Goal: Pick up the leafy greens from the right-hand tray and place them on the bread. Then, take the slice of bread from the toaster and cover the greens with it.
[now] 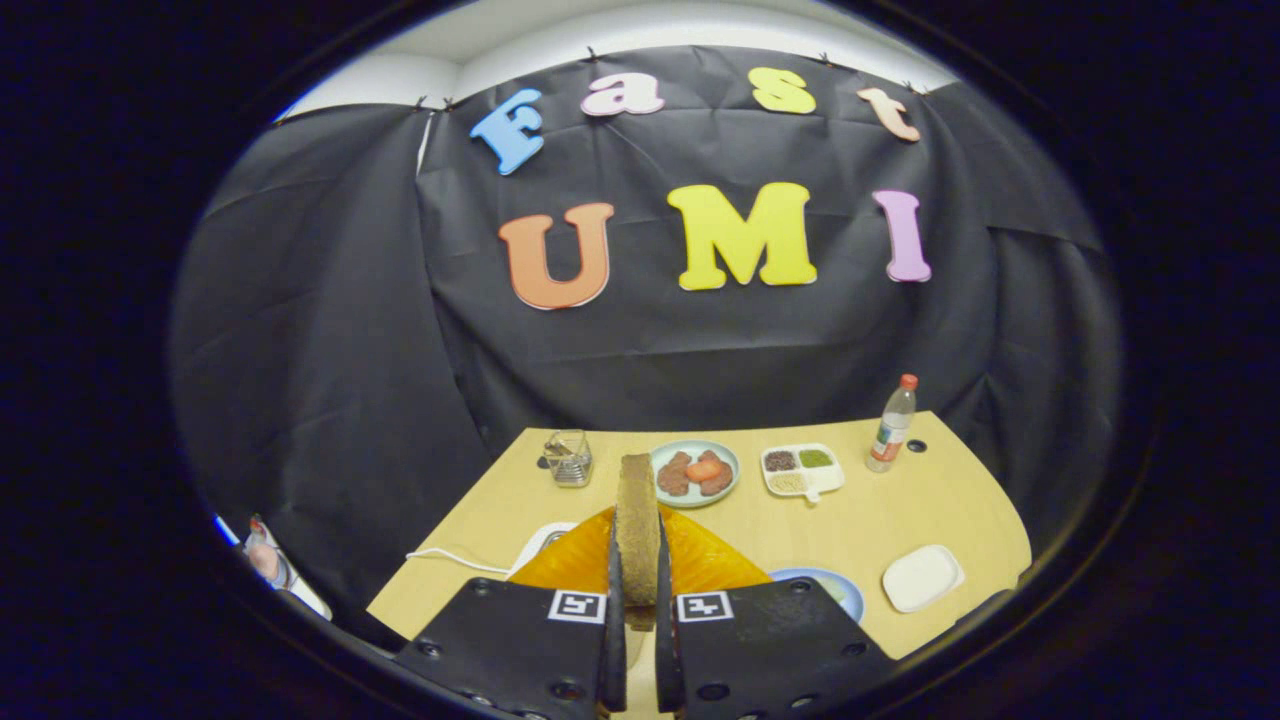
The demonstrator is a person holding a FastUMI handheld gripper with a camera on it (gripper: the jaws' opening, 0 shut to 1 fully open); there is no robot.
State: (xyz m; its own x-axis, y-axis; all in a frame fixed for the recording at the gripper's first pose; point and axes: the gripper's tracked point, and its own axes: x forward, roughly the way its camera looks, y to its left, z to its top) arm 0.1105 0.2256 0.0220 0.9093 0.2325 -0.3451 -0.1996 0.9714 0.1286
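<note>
A brown bread slice (638,525) stands upright, edge-on, clamped between the tongs (640,610), above the orange toaster (700,565).

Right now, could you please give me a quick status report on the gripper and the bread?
Gripper shut on brown bread slice, held upright on edge above orange toaster. Blue plate just right of fingers, its contents hidden. Nothing blocking.

Rough, porous bread slice (637,520) in the gripper (639,640); smooth matt wood table (900,515); clear plastic bottle (892,425).

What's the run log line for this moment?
tongs: shut on bread slice | slice: upright, edge-on, above orange toaster | blue plate: beyond
</note>
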